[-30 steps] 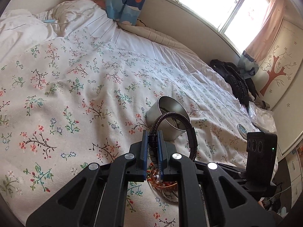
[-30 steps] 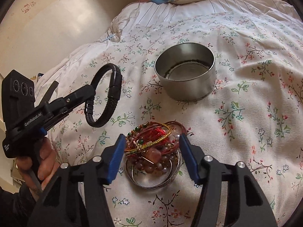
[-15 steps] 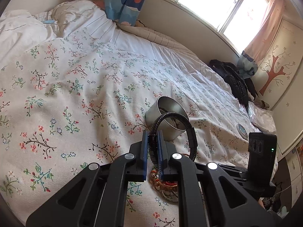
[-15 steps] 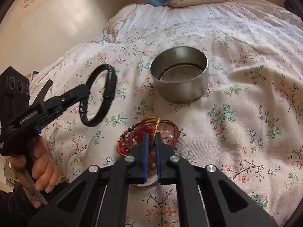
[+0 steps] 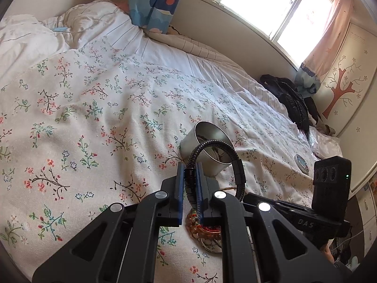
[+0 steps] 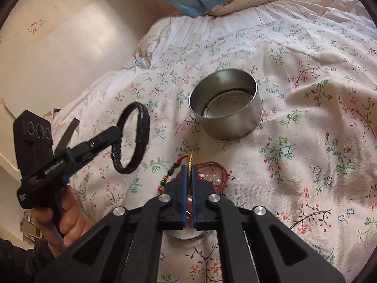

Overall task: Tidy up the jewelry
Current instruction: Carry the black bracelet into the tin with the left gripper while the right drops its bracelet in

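My left gripper is shut on a black braided leather bracelet and holds it in the air, left of and short of the round silver tin. The bracelet and the left gripper also show in the right wrist view. My right gripper is shut on a thin gold and beaded string bracelet from the pile of bead bracelets on the bed. The pile shows under my left fingers. The tin holds no jewelry.
The floral bedsheet covers the bed. A blue patterned pillow lies at the head. Dark clothes and a small round lid lie at the far side near the window.
My right gripper went from open over the bracelet pile to shut on a string bracelet and is lifting it. The left gripper has raised the black bracelet slightly.
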`<state>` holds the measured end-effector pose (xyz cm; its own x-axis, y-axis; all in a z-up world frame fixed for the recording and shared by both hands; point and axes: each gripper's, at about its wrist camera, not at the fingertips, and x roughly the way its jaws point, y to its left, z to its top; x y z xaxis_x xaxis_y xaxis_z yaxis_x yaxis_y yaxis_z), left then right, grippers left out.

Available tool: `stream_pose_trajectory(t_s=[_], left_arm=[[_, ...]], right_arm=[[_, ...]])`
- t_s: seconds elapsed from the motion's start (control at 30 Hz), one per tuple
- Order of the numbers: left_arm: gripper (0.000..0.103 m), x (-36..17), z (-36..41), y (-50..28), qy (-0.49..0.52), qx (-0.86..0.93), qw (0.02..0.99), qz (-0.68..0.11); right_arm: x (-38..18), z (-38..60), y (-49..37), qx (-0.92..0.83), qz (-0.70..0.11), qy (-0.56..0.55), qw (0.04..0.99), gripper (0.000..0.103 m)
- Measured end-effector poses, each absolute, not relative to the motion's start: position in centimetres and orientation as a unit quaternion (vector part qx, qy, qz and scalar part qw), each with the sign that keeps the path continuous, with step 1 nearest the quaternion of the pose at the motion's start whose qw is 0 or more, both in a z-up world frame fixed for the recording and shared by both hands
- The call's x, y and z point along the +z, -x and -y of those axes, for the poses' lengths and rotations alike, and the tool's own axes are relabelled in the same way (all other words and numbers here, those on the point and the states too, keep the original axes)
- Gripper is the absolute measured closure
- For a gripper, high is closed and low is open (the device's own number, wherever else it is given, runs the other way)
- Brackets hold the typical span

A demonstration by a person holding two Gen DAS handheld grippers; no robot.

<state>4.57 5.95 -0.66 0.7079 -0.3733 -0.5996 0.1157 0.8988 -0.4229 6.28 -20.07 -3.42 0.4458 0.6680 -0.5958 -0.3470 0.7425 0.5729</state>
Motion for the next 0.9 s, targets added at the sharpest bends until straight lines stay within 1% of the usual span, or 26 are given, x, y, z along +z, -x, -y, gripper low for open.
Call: stream_pose_trajectory(t_s=[0.2,0.5,0.7,0.9], left_arm=[[0.095,-0.6,-5.0,-5.4,0.166,-0.136,0.908,-0.36],[0.095,0.2,-2.3,-8.9,0.139,-0.141,0.913,-0.357],[0.095,0.0,0.0,-12.2,0.116,-0.148,0.912,-0.365],[0.094,-1.6,1.6,-15.1,0.105,-0.146,0.901,-0.394]], right_arm=[[-1.3,22.9,-6.5,0.288,-0.374,-0.236,0.85,0.099],[1.5,24.5,-8.8,0.271,-0.319,-0.256,0.871,0.099],[2.5,24.3,-10.7,0.276,-0.301,-0.261,0.874,0.099],[2.1,23.2,-12.7,0.282,-0.307,-0.258,0.871,0.099]])
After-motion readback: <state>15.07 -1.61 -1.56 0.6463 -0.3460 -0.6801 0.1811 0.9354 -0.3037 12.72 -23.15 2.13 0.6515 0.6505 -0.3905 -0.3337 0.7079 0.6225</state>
